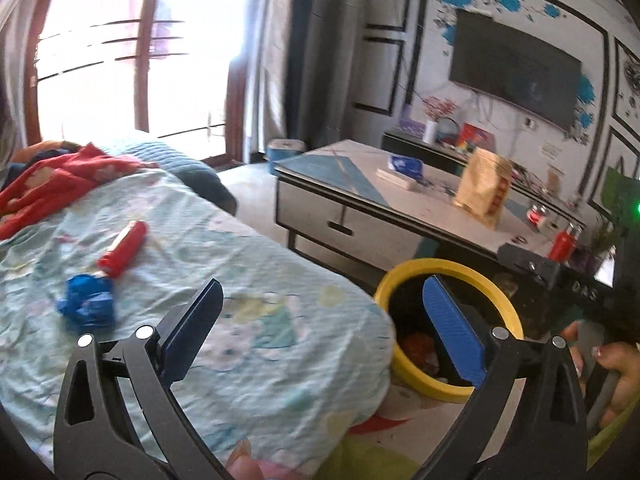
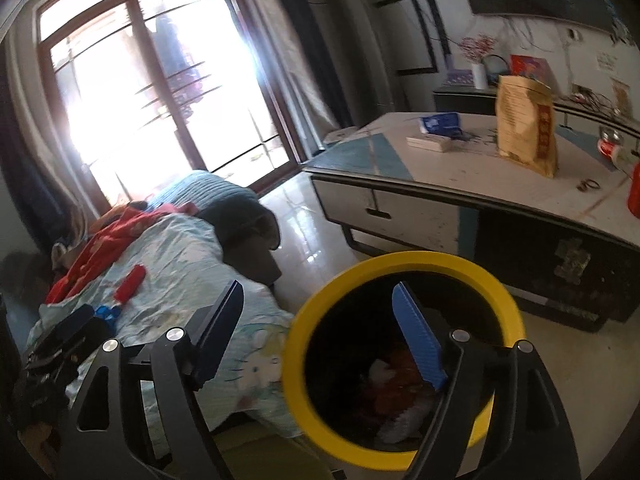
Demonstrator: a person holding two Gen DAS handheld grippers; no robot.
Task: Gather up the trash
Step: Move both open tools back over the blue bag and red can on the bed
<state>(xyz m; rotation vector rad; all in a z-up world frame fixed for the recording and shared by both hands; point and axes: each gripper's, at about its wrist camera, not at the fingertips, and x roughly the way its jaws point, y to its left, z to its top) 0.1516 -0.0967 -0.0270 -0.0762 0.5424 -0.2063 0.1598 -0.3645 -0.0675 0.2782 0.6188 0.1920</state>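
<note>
A crumpled blue wrapper and a red tube-shaped wrapper lie on the light blue bedsheet. My left gripper is open and empty, above the bed's near corner, right of the wrappers. A yellow-rimmed bin with trash inside stands on the floor beside the bed. My right gripper is open and empty, just above the bin's left rim. The red wrapper and blue wrapper also show in the right wrist view.
A low table with a tan paper bag, a blue pack and red cans stands beyond the bin. A red cloth lies at the bed's far end. A window door is behind, a TV on the wall.
</note>
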